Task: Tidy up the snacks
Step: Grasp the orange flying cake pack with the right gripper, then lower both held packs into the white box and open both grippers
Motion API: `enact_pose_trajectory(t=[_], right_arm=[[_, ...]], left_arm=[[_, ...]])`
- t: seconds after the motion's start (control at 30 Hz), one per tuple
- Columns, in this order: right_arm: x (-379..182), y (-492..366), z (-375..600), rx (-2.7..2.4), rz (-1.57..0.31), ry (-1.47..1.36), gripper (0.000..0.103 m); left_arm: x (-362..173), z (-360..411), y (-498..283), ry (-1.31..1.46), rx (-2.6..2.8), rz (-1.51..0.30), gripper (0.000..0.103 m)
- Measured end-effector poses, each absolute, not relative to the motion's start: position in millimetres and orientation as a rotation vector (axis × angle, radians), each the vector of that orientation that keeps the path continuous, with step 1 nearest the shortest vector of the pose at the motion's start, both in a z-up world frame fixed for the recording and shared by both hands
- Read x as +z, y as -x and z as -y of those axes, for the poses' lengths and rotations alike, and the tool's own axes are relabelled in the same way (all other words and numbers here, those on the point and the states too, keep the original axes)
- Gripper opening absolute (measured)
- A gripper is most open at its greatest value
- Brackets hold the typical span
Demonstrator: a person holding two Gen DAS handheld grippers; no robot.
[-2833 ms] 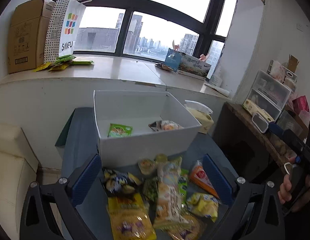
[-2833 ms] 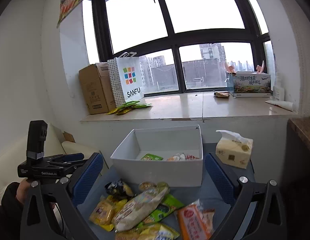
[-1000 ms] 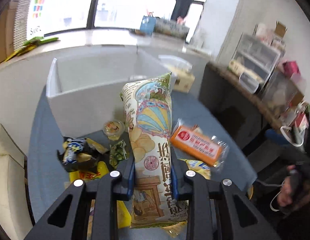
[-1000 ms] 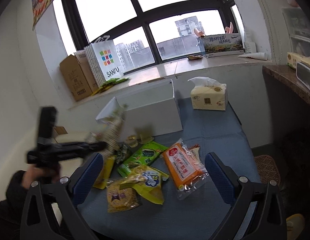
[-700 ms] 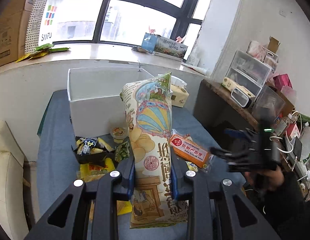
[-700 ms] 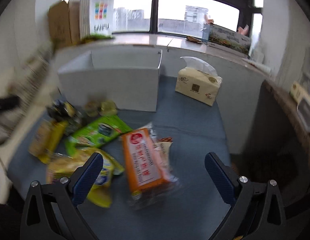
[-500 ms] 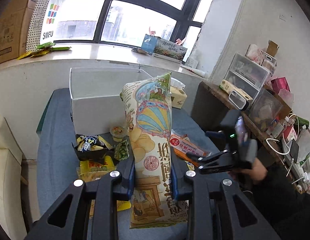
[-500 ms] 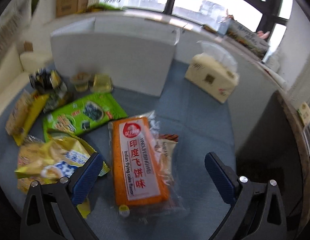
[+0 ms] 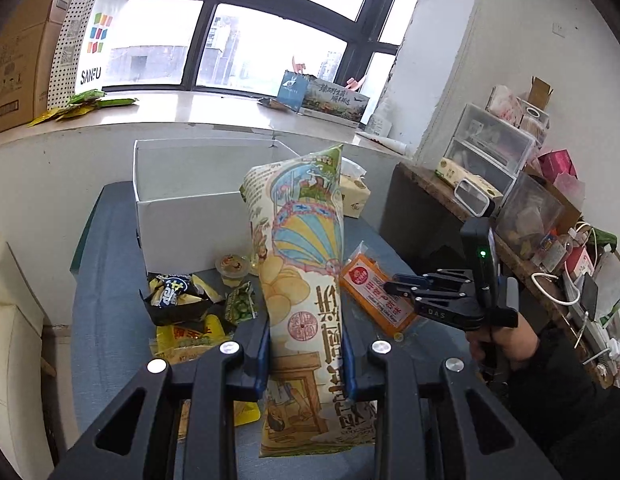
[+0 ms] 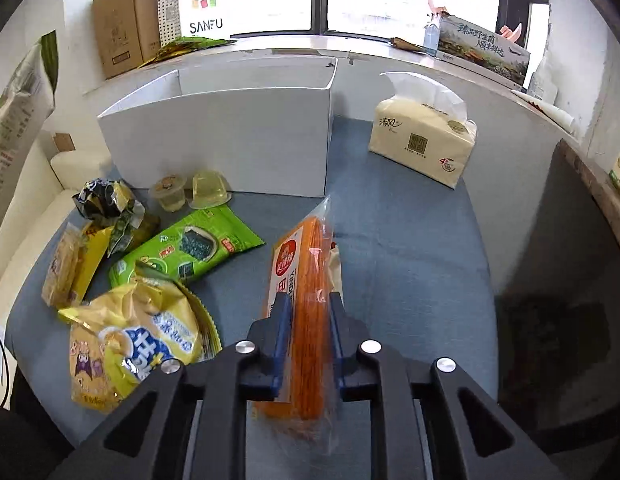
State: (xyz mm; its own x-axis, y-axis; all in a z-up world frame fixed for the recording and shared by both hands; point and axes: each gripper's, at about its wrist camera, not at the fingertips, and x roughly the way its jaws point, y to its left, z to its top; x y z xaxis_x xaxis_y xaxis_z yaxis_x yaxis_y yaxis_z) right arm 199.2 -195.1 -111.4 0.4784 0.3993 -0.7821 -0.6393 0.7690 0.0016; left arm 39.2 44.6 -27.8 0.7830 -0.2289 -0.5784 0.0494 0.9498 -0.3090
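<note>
My left gripper [image 9: 305, 332] is shut on a tall illustrated chip bag [image 9: 297, 240], held upright above the blue table; the bag also shows at the left edge of the right wrist view [image 10: 17, 112]. My right gripper [image 10: 308, 304] has its jaws closing on an orange flatbread packet [image 10: 310, 256], which stands tipped on its edge between the pads. In the left wrist view the right gripper [image 9: 394, 286] reaches onto the orange packet [image 9: 370, 284] from the right. The open white box [image 10: 229, 136] stands behind the snacks.
Loose on the blue table [image 10: 410, 260] lie a green seaweed pack [image 10: 189, 248], a yellow bag [image 10: 137, 344], two jelly cups [image 10: 169, 192] and a dark wrapped pack [image 10: 105, 200]. A tissue pack [image 10: 422, 144] sits at the back right. A cluttered shelf [image 9: 450, 192] runs along the right.
My right gripper came down over the orange packet and closed on it, tipping it from flat onto its edge. The left gripper keeps the chip bag, with the view shifted slightly.
</note>
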Motion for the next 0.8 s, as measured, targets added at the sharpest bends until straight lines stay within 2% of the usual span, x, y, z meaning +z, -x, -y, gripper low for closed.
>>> enact_pose_trajectory(t=[0.17,0.23,0.53,0.8], right_arm=[[-100,-188,198,0.715,-0.852,0.241,0.012],[-90,-181,198,0.721,-0.821,0.230,0.005],[-35,-169,189,0.797,-0.692,0.138,0.003],[20,-207,162,0.905,-0.640,-0.017,0.003]], left_arm=[[-26,-46,-38,0.288,-0.152,-0.650,0.031],[-26,-46,-38,0.292,-0.152,-0.648,0.031],[-19,-54,-43,0.313,-0.150,-0.616,0.031],[9,-85,-89,0.374,-0.137,-0.553,0.031]])
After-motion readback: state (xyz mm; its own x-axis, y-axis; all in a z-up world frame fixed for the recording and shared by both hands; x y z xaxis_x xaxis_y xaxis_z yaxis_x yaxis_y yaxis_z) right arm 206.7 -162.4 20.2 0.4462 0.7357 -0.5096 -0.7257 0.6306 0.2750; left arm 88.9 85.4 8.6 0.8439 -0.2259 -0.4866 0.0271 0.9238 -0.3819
